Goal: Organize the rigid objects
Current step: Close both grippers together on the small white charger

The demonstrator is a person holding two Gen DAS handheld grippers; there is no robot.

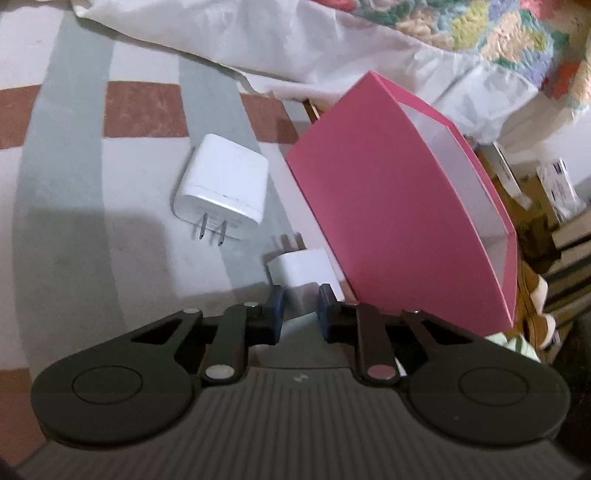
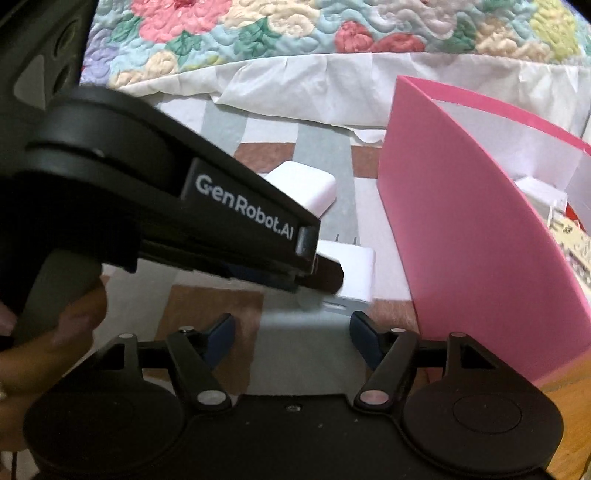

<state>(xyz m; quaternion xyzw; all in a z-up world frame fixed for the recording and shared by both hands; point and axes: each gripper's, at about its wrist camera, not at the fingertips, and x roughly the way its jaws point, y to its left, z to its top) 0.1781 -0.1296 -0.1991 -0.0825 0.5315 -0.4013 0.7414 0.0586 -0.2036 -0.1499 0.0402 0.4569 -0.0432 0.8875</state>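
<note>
My left gripper (image 1: 301,295) is shut on a small white charger (image 1: 304,275), gripping its rear end; its prongs point away from me. The charger rests on a checked cloth beside the pink box (image 1: 391,218). A larger white charger (image 1: 223,184) lies further left, prongs toward me. In the right wrist view the left gripper (image 2: 325,275) comes in from the left, closed around the small charger (image 2: 356,275). My right gripper (image 2: 291,332) is open and empty just in front of it. The larger charger (image 2: 308,190) lies behind. The pink box (image 2: 461,236) stands to the right.
A checked cloth (image 1: 92,229) covers the surface. A white sheet (image 2: 295,92) and a flowered quilt (image 2: 295,29) lie behind. The pink box holds white and patterned items (image 2: 546,206). Boxes and clutter (image 1: 554,192) sit beyond the table's right edge.
</note>
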